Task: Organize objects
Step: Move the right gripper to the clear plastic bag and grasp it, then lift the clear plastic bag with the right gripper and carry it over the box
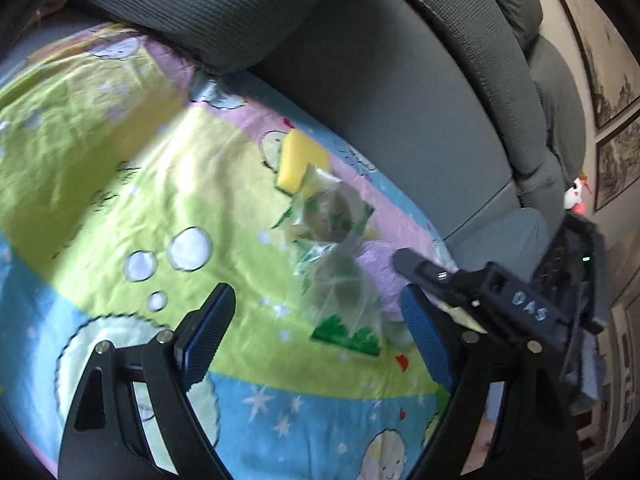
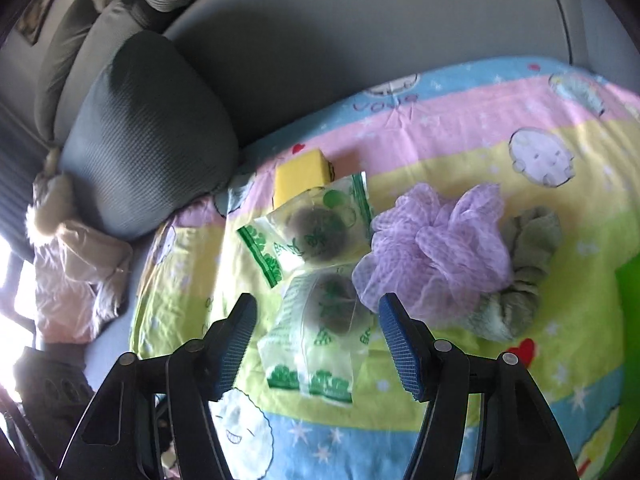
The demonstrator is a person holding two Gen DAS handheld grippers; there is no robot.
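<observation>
The patterned sheet (image 2: 460,152) covered the seat of a grey sofa (image 1: 400,92), and its far edge ran along the sofa's backrest, with a grey cushion (image 2: 148,136) resting on the sheet's far left part in the right wrist view. To the left of the things the sheet lay bare and flat, yellow-green and blue, giving open room on that side; to the right a bright green shape (image 2: 628,300) cut into the edge of the view. The things lay in a loose row: a yellow sponge (image 2: 300,178) farthest back, two clear plastic bags printed in green, each with a dark round scrubber inside, then a purple mesh bath puff (image 2: 432,236) and a crumpled grey-green cloth (image 2: 520,280) just beside it. The far bag (image 2: 316,228) overlapped the sponge's near edge, and the near bag (image 2: 316,332) overlapped the far one. The right gripper (image 2: 318,334) stood with its jaws apart and nothing pressed between them; the near bag lay on the sheet between its fingertips. The left gripper (image 1: 318,318) was spread wide and empty, with the near bag lying just ahead between its jaws, and the right gripper's black body crossing behind its right finger.
</observation>
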